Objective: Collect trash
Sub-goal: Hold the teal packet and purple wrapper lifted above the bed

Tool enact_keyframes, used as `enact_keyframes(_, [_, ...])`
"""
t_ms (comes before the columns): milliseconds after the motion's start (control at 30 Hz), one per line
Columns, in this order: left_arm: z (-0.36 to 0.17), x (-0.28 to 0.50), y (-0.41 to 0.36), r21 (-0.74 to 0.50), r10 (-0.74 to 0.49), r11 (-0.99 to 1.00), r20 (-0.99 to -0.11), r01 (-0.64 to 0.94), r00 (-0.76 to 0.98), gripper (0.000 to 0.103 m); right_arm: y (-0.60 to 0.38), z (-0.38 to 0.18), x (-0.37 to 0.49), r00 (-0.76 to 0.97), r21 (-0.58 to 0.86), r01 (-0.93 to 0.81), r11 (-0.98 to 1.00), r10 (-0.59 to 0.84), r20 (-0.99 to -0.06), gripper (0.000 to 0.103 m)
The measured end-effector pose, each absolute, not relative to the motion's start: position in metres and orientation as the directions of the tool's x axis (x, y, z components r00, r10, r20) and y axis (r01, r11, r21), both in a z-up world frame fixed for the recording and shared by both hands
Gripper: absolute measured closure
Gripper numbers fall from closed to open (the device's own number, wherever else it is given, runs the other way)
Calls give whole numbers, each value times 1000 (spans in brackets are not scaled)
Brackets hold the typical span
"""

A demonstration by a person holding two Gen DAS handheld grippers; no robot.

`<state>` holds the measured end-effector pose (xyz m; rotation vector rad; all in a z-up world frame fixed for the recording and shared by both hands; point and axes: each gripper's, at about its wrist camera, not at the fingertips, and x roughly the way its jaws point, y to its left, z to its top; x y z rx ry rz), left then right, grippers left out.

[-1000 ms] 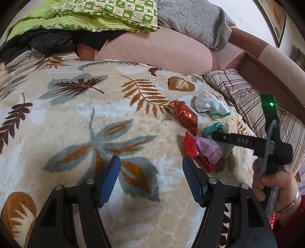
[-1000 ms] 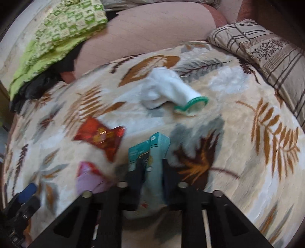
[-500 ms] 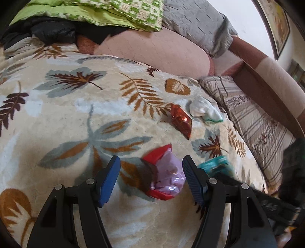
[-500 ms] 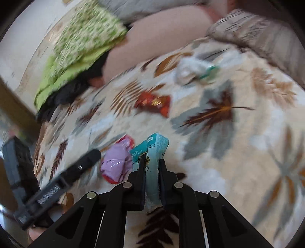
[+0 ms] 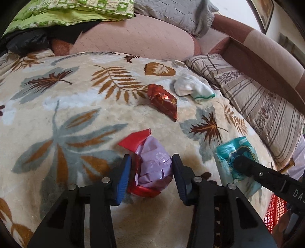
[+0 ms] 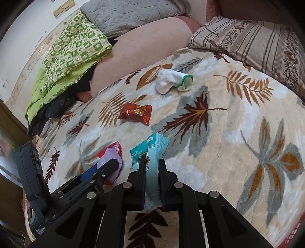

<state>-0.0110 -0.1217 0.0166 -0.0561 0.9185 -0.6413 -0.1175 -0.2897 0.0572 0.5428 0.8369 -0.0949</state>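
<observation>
On a leaf-patterned blanket [image 5: 63,122], the left gripper [image 5: 151,171] has its two blue-padded fingers [image 5: 124,177] spread around a crumpled red and lilac wrapper [image 5: 150,167]. The wrapper lies between the pads, with its red end sticking out forward past the tips; the left pad sits against or just beside its red edge, and the right pad is just beside the lilac bulge, though contact on that side cannot be told. The jaws stand apart and are not clamped. The right gripper [image 6: 151,177] has its black fingers pressed onto a teal packet [image 6: 150,150], which stands upright between them and rises well past the fingertips; in the left wrist view the same packet [image 5: 236,162] shows to the right of the lilac wrapper, pinched at the end of the black arm. Farther up the blanket lies a dark red foil wrapper [image 5: 164,101], apart from both grippers, and beyond it a white sock with a green cuff [image 5: 190,87], near a striped pillow [image 5: 253,99]. A green patterned quilt [image 6: 72,57] and a grey pillow [image 6: 129,13] are heaped at the far end of the bed. A red mesh basket [image 5: 274,211] shows at the lower right edge.
</observation>
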Motion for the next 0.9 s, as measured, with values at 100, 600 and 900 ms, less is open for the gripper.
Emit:
enact_keyframes(100, [13,-12,-127,-307,-533,813,-734,495,421,58,-293,59,-119,682,413,296,861,112,-722,90])
enact_keyframes(600, [49,-34,-113,-165,-468,861,-624,481,625,71,-289,71,-125,712,363,313,877,36,-701,90])
enact_keyframes(900, [86,-76,-94,13,-376,902,-469,432,799,71,-276,88,-165,763,356,287,889,12,-646,90])
